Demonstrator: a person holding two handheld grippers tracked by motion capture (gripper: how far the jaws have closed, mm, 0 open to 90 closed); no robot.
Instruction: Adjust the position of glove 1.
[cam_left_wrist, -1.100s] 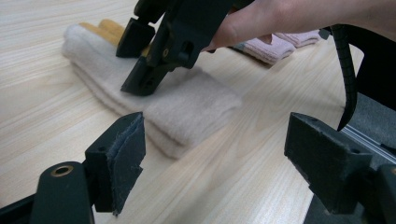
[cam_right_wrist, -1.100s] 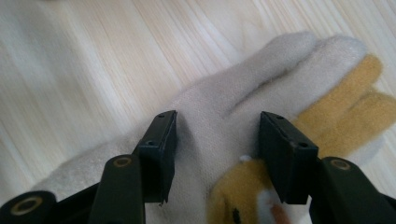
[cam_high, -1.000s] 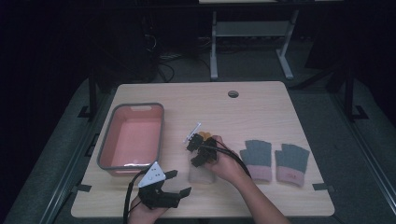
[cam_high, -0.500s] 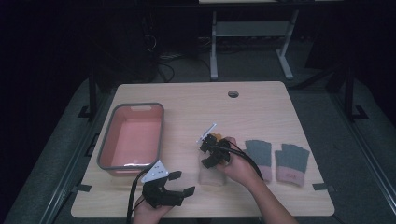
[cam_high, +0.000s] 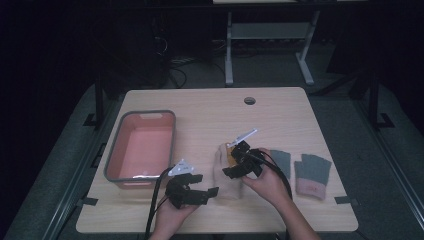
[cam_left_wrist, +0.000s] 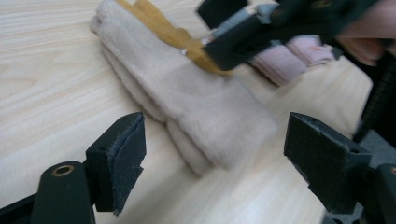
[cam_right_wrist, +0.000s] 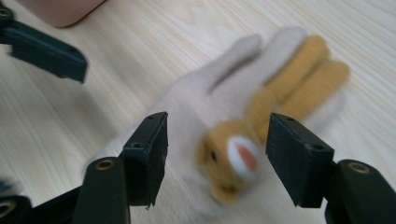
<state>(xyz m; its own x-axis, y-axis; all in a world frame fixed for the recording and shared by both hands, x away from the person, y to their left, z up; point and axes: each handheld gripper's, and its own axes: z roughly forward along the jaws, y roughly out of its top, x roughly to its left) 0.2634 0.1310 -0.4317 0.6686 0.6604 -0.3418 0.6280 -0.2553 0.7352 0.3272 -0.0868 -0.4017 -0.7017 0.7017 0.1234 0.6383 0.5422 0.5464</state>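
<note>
The table (cam_high: 280, 110) carries a pink bin (cam_high: 141, 146) at frame left. The beige glove (cam_high: 227, 175) lies flat at lower centre. The right gripper (cam_high: 239, 161) sits over it, jaws just opened, pads clear. The left gripper (cam_high: 200, 192), lower left of the glove, stands open, empty.

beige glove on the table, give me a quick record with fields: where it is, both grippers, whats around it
item: beige glove with an orange animal figure, lying flat on the table
left gripper: open, at the glove's near end, not gripping
right gripper: jaws just opened wider, above the glove, not pinching it
left of glove: pink bin
right of glove: two grey gloves with pink cuffs
</note>
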